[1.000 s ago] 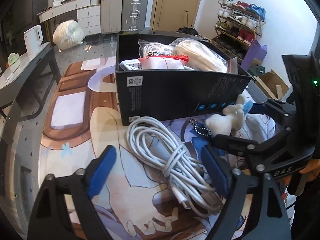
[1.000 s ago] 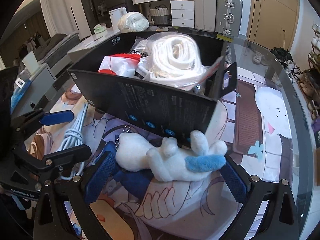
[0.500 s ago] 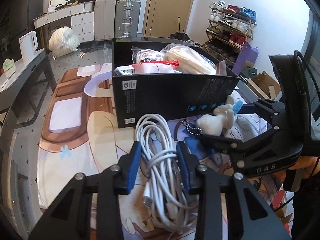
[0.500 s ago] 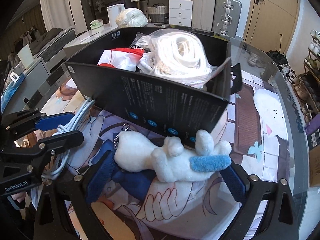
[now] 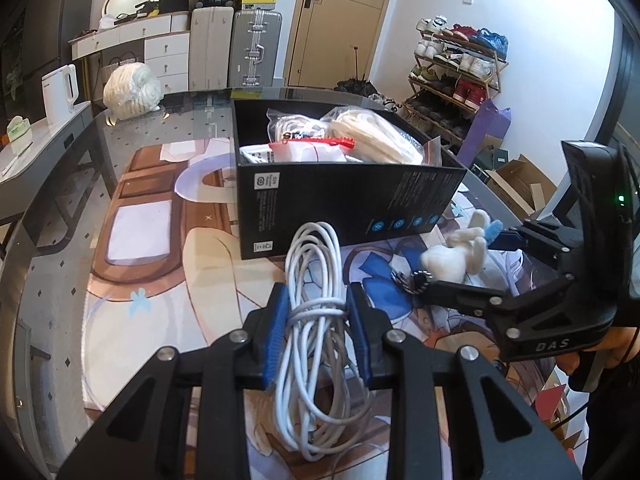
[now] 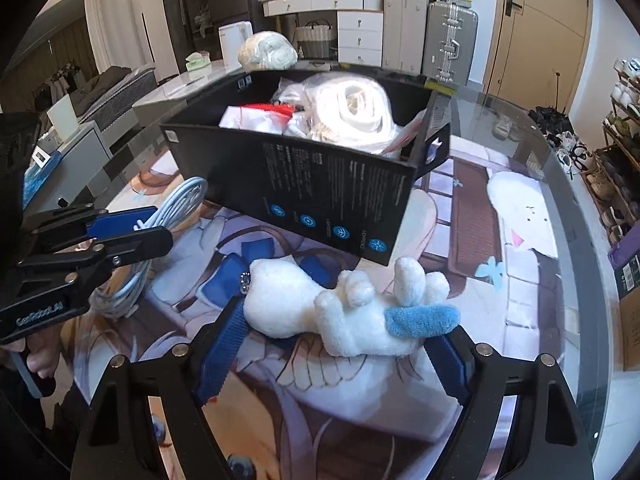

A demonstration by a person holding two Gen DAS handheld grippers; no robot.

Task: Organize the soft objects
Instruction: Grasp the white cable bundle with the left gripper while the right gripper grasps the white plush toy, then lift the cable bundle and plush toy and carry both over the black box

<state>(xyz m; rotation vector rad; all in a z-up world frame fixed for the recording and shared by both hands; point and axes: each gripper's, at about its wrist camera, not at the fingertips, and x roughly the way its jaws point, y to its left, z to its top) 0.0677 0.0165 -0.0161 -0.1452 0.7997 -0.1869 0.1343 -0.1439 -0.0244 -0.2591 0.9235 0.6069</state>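
Observation:
A coiled white cable (image 5: 316,264) lies on the printed mat in front of the black box (image 5: 340,200). My left gripper (image 5: 316,300) is closing, and its blue pads press the coil's middle from both sides. The same cable (image 6: 176,204) and left gripper (image 6: 156,228) show at the left of the right wrist view. A white plush toy (image 6: 304,304) with a blue ear and a keychain lies by the box's near corner. My right gripper (image 6: 344,320) is closing around it, pads at its two ends, and the plush does not look squeezed. The left wrist view shows plush (image 5: 452,258) and right gripper (image 5: 460,264).
The black box (image 6: 320,184) holds bagged white rope (image 6: 352,108) and a red-and-white packet (image 6: 260,114). A wrapped white bundle (image 5: 132,90) sits at the glass table's far edge. Suitcases, drawers and a shoe rack (image 5: 456,68) stand beyond, with cardboard boxes at the right.
My left jaws have come together from wide open onto the white cable. My right jaws have narrowed around the plush toy, which has stayed on the mat.

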